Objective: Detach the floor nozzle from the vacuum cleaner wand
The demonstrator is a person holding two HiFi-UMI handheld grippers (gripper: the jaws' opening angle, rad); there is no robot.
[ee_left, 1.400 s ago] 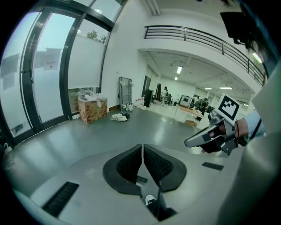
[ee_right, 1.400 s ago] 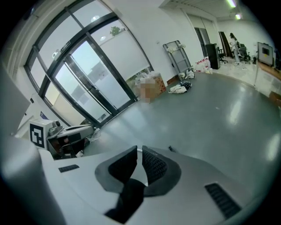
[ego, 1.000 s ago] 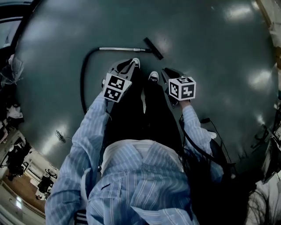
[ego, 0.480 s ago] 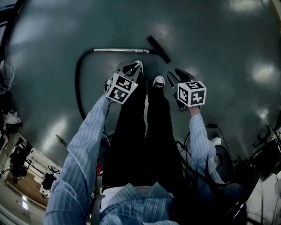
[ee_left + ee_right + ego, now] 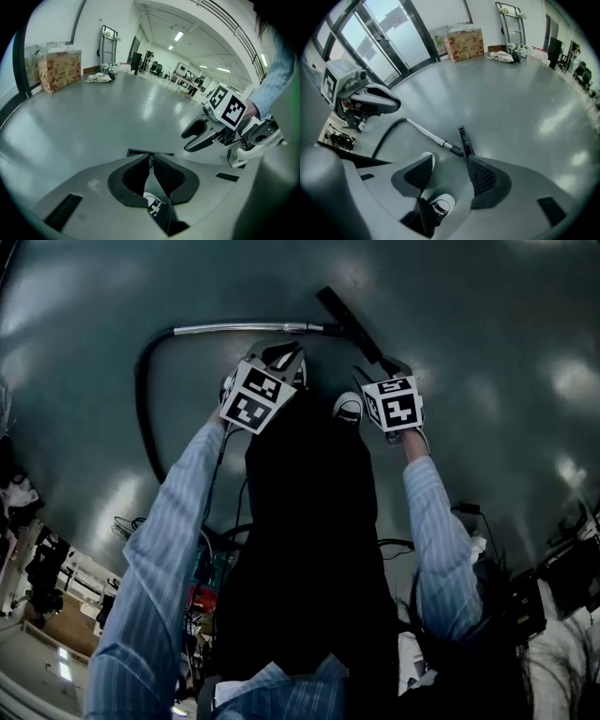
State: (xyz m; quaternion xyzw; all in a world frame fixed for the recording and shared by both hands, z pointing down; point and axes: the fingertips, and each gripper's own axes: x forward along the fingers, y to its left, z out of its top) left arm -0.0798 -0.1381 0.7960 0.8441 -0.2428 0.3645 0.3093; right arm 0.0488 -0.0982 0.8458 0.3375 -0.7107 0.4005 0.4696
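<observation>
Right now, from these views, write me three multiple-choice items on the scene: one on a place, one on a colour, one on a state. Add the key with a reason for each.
1. Where does the floor nozzle lie?
A. On the floor, at the end of the wand
B. On a workbench
C. Upright against a wall

2. What colour is the hose?
A. White
B. Black
C. Red

3. How do the jaws of the left gripper stand?
A. Wide apart
B. Clamped on the wand
C. Together, with nothing between them

Key:
1 A: the head view shows it flat on the floor, joined to the wand's end.
2 B: it curves away from the silver wand as a dark black loop.
3 C: the left gripper view shows the two pads meeting at their tips, with nothing gripped.
</observation>
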